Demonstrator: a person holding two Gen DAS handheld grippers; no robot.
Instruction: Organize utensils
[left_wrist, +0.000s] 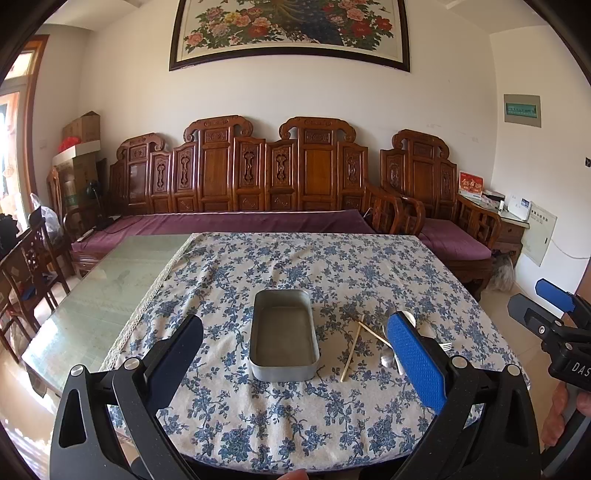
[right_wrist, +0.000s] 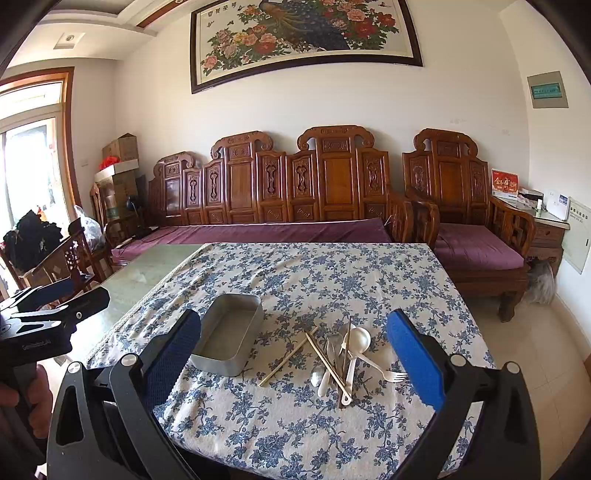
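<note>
Plainly, left claw (left_wrist: 295, 354) and "DAS"-marked right claw (right_wrist: 295, 354) gape wide, unladen.

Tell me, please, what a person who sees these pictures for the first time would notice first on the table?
Probably the metal tray, standing empty on the blue floral tablecloth. Just to its right lies a loose heap of utensils: crossed chopsticks, white plastic spoons and a white fork. Both the left gripper and the right gripper are open, holding nothing.
</note>
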